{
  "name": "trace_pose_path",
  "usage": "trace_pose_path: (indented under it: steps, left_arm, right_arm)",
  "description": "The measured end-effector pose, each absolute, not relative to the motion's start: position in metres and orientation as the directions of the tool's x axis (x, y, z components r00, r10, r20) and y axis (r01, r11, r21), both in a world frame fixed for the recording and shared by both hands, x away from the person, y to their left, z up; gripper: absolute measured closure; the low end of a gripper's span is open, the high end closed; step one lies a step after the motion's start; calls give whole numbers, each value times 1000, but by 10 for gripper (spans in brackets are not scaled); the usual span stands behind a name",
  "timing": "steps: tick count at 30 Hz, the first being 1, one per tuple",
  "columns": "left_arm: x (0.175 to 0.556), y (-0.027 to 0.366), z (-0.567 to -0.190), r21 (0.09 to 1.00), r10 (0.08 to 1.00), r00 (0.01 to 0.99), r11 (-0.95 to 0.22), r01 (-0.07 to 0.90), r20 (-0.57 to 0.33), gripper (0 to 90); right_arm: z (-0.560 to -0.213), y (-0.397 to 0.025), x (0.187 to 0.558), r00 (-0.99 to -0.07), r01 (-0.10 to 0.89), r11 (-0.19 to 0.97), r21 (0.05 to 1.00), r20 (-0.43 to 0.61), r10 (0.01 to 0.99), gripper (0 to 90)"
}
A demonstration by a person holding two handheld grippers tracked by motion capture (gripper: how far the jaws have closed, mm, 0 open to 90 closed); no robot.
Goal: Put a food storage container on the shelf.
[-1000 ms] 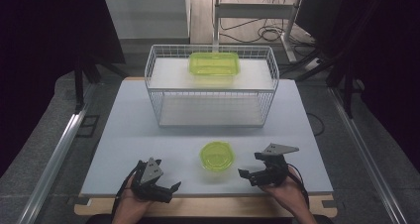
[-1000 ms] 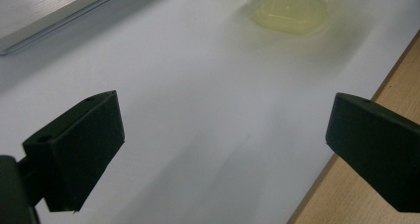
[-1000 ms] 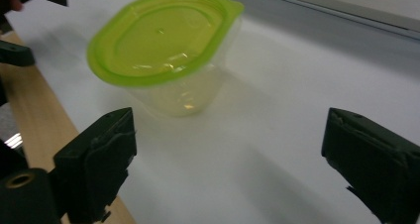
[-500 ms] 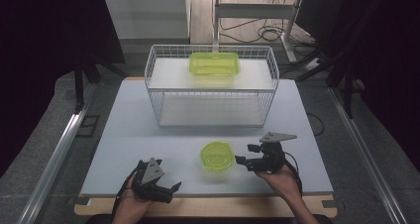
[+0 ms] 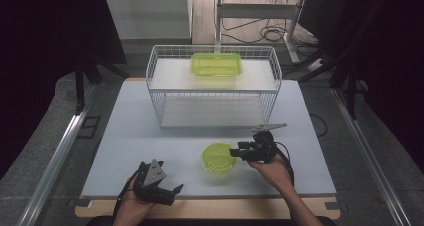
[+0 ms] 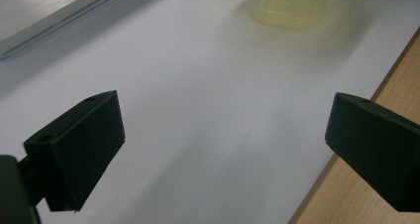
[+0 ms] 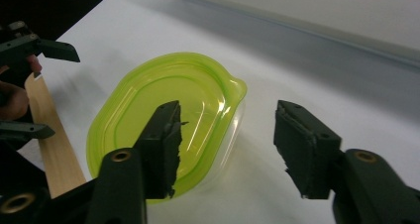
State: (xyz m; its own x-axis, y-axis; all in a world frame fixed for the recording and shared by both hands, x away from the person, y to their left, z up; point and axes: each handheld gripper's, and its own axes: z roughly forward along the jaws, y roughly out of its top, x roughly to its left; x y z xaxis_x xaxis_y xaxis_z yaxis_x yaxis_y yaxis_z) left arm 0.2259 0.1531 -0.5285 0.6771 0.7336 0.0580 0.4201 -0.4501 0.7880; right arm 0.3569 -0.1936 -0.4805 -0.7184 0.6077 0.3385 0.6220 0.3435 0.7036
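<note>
Item: round container (image 5: 218,157), translucent, green lid (image 7: 163,120) seated on top. Location: on the table (image 5: 150,131), well in front of the wire rack (image 5: 212,86), near the front edge.

Step in hand, as judged: approach to a grasp of the round container from its right side. Not yet gripped.

Right tool (image 5: 236,152): jaws spread, reaching toward the round container from the right. In the right gripper view, one jaw over the lid's near edge, the other out over bare table beside the rim tab; contact with the lid not possible to confirm.

Left tool (image 5: 172,192): jaws spread wide, holding nothing, resting low at the table's front edge, well to the left of the round container. In the left gripper view, the round container (image 6: 289,6) lying far off beyond the jaws.

Also present: rectangular green-lidded container (image 5: 216,64) on the wire rack's upper shelf, well behind the round container.

Next move, as judged: advance a little further so the rim sits between both jaws, then close; thin flexible lid edge likely to bend or slip under an off-centre pinch.
</note>
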Motion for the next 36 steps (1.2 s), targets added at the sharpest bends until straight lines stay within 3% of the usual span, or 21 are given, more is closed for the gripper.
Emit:
trace_pose_path:
  steps: [8, 17, 23, 36]
  left_arm:
    - [225, 153, -528, 788, 733, 677, -454, 416, 65, 22]
    - [225, 153, -528, 785, 729, 681, -464, 410, 76, 22]
    - [225, 153, -527, 785, 729, 680, -466, 408, 79, 23]
    - [224, 152, -527, 786, 727, 681, -469, 402, 86, 23]
  right_arm:
    - [-489, -189, 373, -686, 691, 353, 631, 418, 595, 571]
    - [-491, -192, 378, -627, 769, 317, 555, 556, 545, 798]
    - [-484, -191, 375, -610, 789, 313, 529, 617, 496, 821]
    - [-474, -197, 372, -609, 789, 286, 544, 631, 480, 839]
